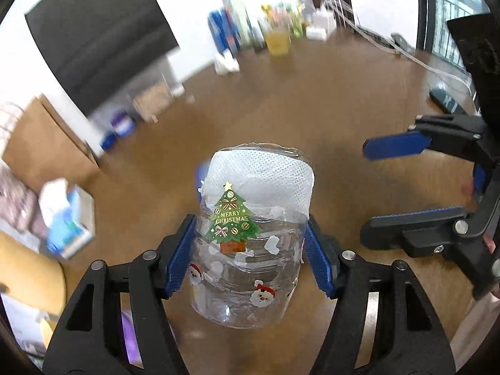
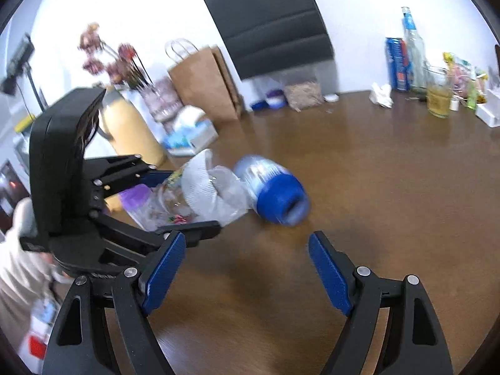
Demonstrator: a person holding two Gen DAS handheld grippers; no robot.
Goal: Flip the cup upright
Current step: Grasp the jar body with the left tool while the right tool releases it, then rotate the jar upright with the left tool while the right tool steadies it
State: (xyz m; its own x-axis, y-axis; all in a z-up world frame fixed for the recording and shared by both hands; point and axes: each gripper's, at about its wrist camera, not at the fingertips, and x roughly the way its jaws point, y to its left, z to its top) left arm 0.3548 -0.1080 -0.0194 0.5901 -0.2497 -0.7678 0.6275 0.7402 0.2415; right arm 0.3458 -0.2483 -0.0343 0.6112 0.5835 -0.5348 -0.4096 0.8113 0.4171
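The cup [image 1: 250,240] is a clear plastic one with a green Christmas-tree sticker, Santa stickers and white mesh wrap. My left gripper [image 1: 250,250] is shut on its sides and holds it above the brown table [image 1: 312,109]. In the right wrist view the cup [image 2: 193,197] lies sideways in the left gripper [image 2: 175,200], mesh end toward a blue-capped bottle [image 2: 272,193] lying on the table. My right gripper [image 2: 247,268] is open and empty, to the right of the cup; it also shows in the left wrist view [image 1: 368,193].
At the table's far edge stand a glass of yellow drink [image 2: 439,100], a tall bottle [image 2: 412,53], a blue can [image 2: 395,62] and a crumpled tissue [image 2: 381,93]. A brown paper bag [image 2: 206,84], a tissue box [image 2: 190,134] and a black chair back [image 2: 268,22] are beyond the left edge.
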